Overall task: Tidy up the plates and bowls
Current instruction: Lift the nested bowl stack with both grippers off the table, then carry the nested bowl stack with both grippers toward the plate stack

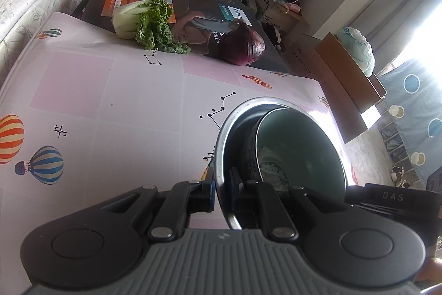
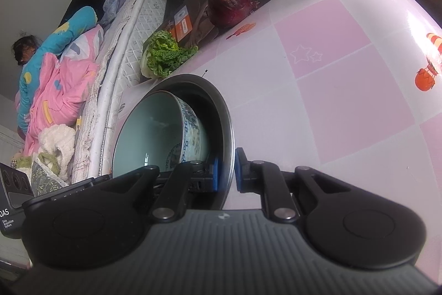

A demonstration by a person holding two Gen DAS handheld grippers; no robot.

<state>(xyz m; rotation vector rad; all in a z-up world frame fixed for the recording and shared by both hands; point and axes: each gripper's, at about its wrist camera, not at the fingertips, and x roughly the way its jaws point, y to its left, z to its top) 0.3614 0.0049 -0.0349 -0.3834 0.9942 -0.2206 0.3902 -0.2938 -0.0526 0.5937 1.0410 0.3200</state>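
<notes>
A steel bowl (image 1: 234, 123) holds a blue-and-white ceramic bowl (image 1: 298, 145) with a pale green inside. Both sit on the pink patterned table (image 1: 110, 90). My left gripper (image 1: 222, 185) is shut on the steel bowl's rim, one finger inside and one outside. In the right wrist view the same steel bowl (image 2: 221, 112) and ceramic bowl (image 2: 154, 134) show from the other side. My right gripper (image 2: 226, 173) is shut on the opposite rim of the steel bowl, blue pads (image 2: 240, 170) on both sides of the wall.
A bunch of leafy greens (image 1: 146, 21) and a red onion (image 1: 243, 46) lie at the table's far edge against a Philips box (image 1: 199, 10). A mattress (image 2: 121, 79) with bedding borders the table. Cardboard boxes (image 1: 345, 79) stand beyond the corner.
</notes>
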